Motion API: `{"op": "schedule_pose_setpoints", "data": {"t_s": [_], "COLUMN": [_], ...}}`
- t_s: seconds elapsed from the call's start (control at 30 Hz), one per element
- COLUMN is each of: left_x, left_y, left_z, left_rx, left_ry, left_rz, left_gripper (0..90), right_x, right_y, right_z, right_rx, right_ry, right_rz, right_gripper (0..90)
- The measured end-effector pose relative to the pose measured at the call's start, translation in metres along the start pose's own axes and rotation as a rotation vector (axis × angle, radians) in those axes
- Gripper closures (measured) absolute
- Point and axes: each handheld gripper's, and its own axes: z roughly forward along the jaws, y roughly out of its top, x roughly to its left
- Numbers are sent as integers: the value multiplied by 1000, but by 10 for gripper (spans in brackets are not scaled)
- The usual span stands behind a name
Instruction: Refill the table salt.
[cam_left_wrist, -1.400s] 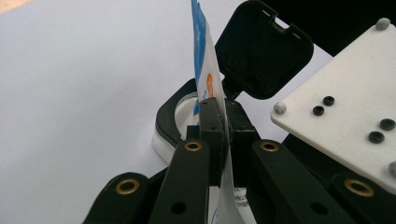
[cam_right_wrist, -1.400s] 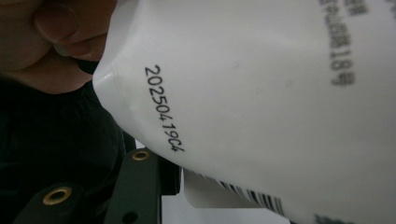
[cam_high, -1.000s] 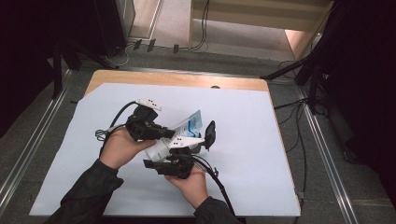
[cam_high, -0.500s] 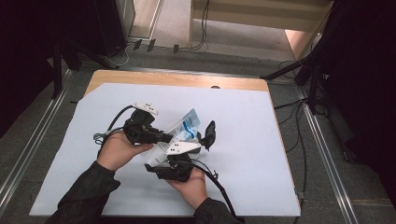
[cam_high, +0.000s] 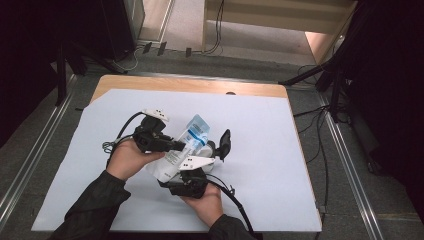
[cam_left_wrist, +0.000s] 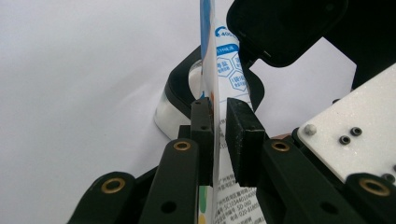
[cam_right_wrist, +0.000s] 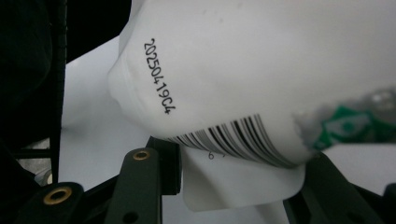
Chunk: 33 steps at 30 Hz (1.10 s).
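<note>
On the white sheet that covers most of the table, a white and blue tube is held up between the two grippers, near the middle and a little to the near side. The left gripper, in the left hand, reaches in from the left with its jaws pointing right onto the middle of the tube. In the left gripper view the flat, printed part of the tube stands edge-on between the two black pads: the left pad lies against it, while the right pad stands just clear with a thin gap, so the grip is loose, and these jaws have just been opening a little with the tube between them. Right of that and nearer, the right gripper, in the right hand, comes in from the near side under the tube's wide white end. In the right gripper view that end, with its barcode and date code, bulges between the jaws, which stand part open and press on it from both sides. The tube slopes from this near-left end up toward its blue far end. Just right of the tube a black flip cap stands open, with a clear ring below it, close against the left gripper's line of reach. Beyond the sheet a strip of bare wood shows at the far edge, and cables trail on the floor to the right.
</note>
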Motion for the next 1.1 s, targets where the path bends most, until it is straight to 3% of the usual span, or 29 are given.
{"op": "schedule_pose_setpoints", "data": {"t_s": [0.3,0.7,0.87,1.1], "left_x": [1,5,3,-3], "left_y": [6,11,11,9], "left_z": [2,2,-1,-10], "left_rx": [-24,-53,-51,-40], "left_ry": [-8,-71,-85,-99], "left_rz": [9,3,21,48], "left_gripper": [817,796,896,900], "right_x": [-1,-2,-4,-3], "right_y": [-6,-13,-13,-13], "right_z": [-2,-3,-4,-3], "right_rx": [26,36,50,56], "right_ry": [-15,-36,-39,-45], "right_rz": [0,11,36,29], "right_gripper": [621,625,651,671]}}
